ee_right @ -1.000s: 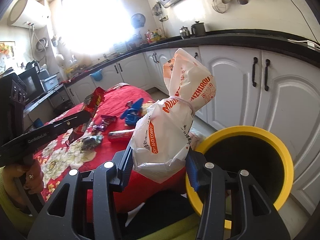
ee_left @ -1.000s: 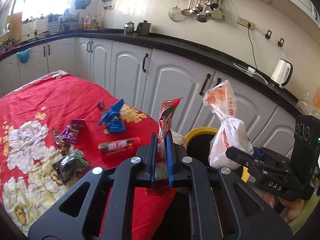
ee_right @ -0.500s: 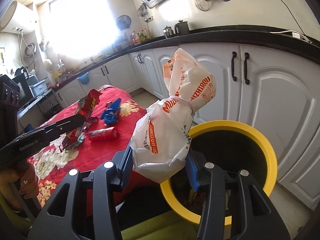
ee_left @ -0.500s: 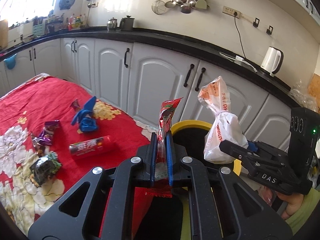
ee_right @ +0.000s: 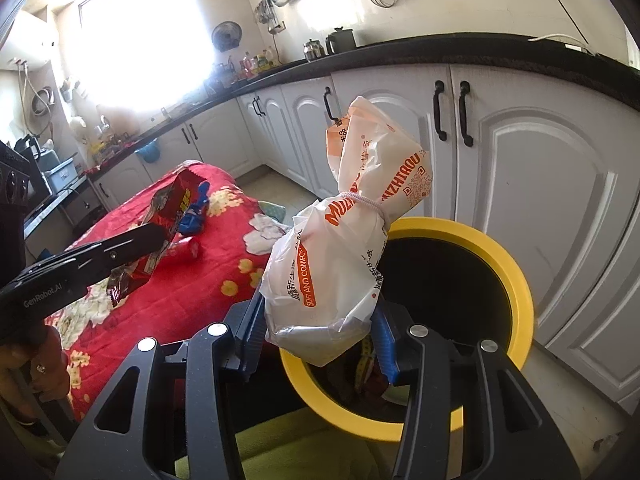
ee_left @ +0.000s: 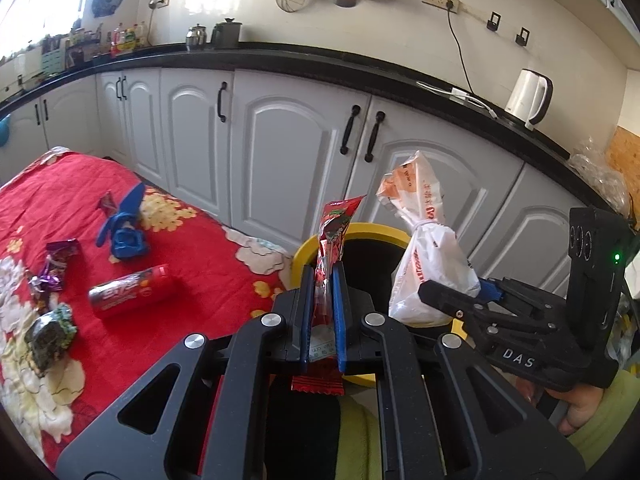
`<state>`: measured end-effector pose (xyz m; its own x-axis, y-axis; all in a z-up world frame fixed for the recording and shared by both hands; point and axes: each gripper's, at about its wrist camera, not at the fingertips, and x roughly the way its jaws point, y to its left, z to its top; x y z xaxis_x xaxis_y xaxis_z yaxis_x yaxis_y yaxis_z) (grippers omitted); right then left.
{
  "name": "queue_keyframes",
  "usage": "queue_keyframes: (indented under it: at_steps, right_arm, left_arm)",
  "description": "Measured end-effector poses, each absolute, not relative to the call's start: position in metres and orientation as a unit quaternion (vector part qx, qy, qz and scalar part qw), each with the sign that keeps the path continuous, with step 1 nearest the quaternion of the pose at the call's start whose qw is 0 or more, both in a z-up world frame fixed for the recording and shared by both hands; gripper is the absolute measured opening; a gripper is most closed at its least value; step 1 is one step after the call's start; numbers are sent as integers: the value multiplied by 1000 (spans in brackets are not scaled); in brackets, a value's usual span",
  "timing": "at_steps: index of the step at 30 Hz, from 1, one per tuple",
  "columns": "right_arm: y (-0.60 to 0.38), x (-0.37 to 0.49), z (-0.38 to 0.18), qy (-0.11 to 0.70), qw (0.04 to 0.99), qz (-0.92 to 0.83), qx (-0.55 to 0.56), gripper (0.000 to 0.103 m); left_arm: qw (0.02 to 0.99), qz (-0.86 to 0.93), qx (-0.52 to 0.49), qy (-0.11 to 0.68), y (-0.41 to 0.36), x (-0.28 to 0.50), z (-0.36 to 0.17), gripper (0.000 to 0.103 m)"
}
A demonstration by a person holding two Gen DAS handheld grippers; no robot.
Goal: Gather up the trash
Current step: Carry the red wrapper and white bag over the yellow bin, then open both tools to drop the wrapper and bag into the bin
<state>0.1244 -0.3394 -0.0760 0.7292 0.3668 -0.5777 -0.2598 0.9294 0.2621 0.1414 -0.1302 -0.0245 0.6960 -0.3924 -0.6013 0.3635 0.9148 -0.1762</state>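
Note:
My left gripper (ee_left: pixel 321 280) is shut on a red snack wrapper (ee_left: pixel 334 232) and holds it upright at the near rim of the yellow-rimmed trash bin (ee_left: pixel 304 250). My right gripper (ee_right: pixel 318 320) is shut on a tied white and orange plastic bag (ee_right: pixel 352 236), held over the bin's (ee_right: pixel 516 276) near left rim. The right gripper also shows in the left wrist view (ee_left: pixel 456 300) with the bag (ee_left: pixel 428 256). The left gripper (ee_right: pixel 160 236) and wrapper (ee_right: pixel 168 216) show in the right wrist view.
On the red flowered tablecloth (ee_left: pixel 192 248) lie a red tube package (ee_left: pixel 134 290), a blue wrapper (ee_left: pixel 126 228), a purple wrapper (ee_left: pixel 56 264) and a dark green wrapper (ee_left: pixel 50 332). White cabinets (ee_left: pixel 288 152) stand behind the bin. The bin holds some trash (ee_right: pixel 360 380).
Both grippers have moved right, away from the table and closer over the bin, each still holding its item. The bin now sits nearer and more under them.

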Motion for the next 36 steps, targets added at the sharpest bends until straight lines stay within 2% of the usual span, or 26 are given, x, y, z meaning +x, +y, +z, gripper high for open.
queue_keyframes:
  at_steps: [30, 35, 36]
  right_arm:
    - [-383, 128, -131, 391, 909, 108, 97, 44]
    - [-386, 128, -136, 402, 904, 100, 104, 48]
    - [-387, 128, -138, 403, 904, 96, 105, 49]
  left_arm:
    - [884, -252, -21, 393, -206, 191, -72, 6]
    - [880, -255, -24, 401, -211, 197, -80, 8]
    - [878, -254, -25, 404, -212, 198, -83, 12]
